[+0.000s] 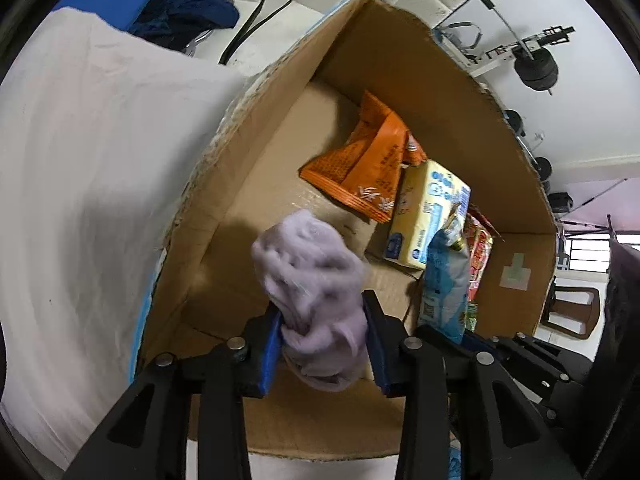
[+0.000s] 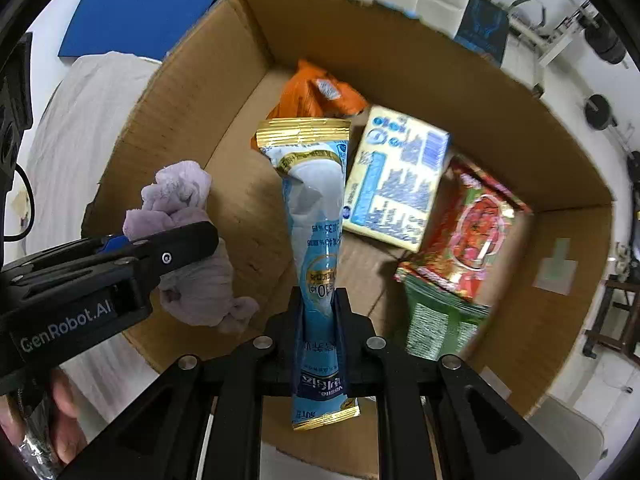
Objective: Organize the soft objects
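Observation:
My left gripper [image 1: 325, 334] is shut on a crumpled lilac cloth [image 1: 316, 280] and holds it above the near left part of an open cardboard box [image 1: 400, 72]. The same cloth [image 2: 188, 248] and left gripper [image 2: 176, 254] show at the left of the right wrist view. My right gripper [image 2: 319, 308] is shut on a light blue pouch with gold ends [image 2: 316, 240], held upright over the box [image 2: 400, 52]. The pouch [image 1: 446, 280] also shows at the right of the left wrist view.
In the box lie an orange snack bag [image 1: 364, 160], a yellow and blue carton [image 1: 428, 216] and a red and green packet [image 2: 468, 248]. A white cloth-covered surface [image 1: 88, 160] lies left of the box. A dark blue garment [image 1: 188, 4] and weights [image 1: 536, 68] are beyond.

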A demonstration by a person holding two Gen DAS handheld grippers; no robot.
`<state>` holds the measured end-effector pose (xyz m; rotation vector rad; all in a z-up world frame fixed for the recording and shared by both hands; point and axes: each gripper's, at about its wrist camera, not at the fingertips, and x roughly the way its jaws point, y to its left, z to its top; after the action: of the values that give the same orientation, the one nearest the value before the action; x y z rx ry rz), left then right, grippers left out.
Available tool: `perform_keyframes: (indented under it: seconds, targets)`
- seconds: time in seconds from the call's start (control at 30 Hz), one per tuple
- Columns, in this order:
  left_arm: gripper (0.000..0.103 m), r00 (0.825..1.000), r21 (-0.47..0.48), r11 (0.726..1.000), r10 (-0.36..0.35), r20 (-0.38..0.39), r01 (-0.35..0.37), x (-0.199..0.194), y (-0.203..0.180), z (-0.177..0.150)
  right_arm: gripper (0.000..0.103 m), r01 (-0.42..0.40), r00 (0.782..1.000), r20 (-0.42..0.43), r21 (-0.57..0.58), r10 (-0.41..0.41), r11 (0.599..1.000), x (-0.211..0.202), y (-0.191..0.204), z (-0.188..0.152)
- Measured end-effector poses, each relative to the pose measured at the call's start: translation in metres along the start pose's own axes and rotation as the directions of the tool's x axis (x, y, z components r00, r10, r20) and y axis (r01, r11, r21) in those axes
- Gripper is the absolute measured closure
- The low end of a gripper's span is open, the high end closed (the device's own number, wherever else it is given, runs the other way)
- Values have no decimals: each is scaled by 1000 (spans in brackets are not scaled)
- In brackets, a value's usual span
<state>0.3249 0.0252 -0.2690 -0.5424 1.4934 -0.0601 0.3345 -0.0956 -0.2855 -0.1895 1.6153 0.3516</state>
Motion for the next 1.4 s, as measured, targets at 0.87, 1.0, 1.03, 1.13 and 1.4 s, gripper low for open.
perform_keyframes:
  seconds: [0.87,1.0,1.03,1.13,1.4]
  targets:
    - [7,950,266,924,222,217,-277,-40,-43,-48,38,41,991,112,305,-78,951,-28,-66,-84]
    - [6,930,276,906,249,271,-323,-42,-43,-55,29,58,985,133,344,-109,937,-42,-61,-100]
    - [3,926,276,903,251,280,-328,-43,-44,-56,25,56,984,139,350,-111,935,-38,-59,-100]
    - [1,920,284,896,254,299,-340,-46,-45,-59,11,64,979,155,372,-130,926,-40,-60,-106]
    - [1,902,320,876,242,357,-361,-65,-55,-70,3,58,970,189,432,-154,900,-49,-62,-119]
